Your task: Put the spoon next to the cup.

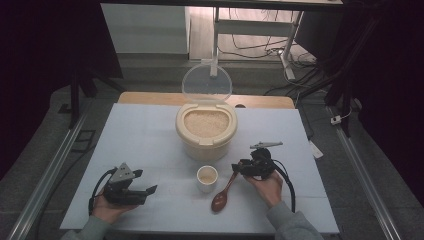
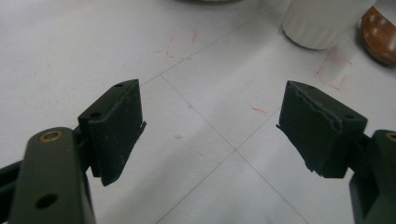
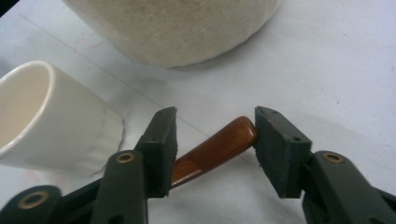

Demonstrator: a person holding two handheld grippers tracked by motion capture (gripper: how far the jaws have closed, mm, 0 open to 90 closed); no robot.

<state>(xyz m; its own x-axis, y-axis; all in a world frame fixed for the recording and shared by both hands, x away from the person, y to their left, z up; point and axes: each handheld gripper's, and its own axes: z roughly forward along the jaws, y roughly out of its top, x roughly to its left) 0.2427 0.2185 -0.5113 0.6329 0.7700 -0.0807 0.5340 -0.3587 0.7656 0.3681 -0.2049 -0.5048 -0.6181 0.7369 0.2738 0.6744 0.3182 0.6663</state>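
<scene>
The high view takes in the whole white table: a cream rice bin at upper centre with its clear lid tipped up behind it, a small white cup just below the bin, and a brown wooden spoon lying slantwise to the lower right of the cup, bowl toward the bottom of the frame. The left gripper sits at lower left, well apart from the cup, and the right gripper at centre right, over the spoon's handle end. The right gripper view gives what that height hides: the spoon handle lies between the two black jaws, running from under the left pad up to the right pad, its rounded tip just at or touching that pad; the jaws stand parted and are not pinching it, so the right gripper is released around the handle. The cup fills the left of that frame and the bin wall the top. The left gripper view shows the left gripper spread wide and holding nothing, over bare table crossed by thin lines and faint red pen marks; the cup base sits at upper right with the spoon bowl at the far right edge. No brand, label or legible writing can be made out.
</scene>
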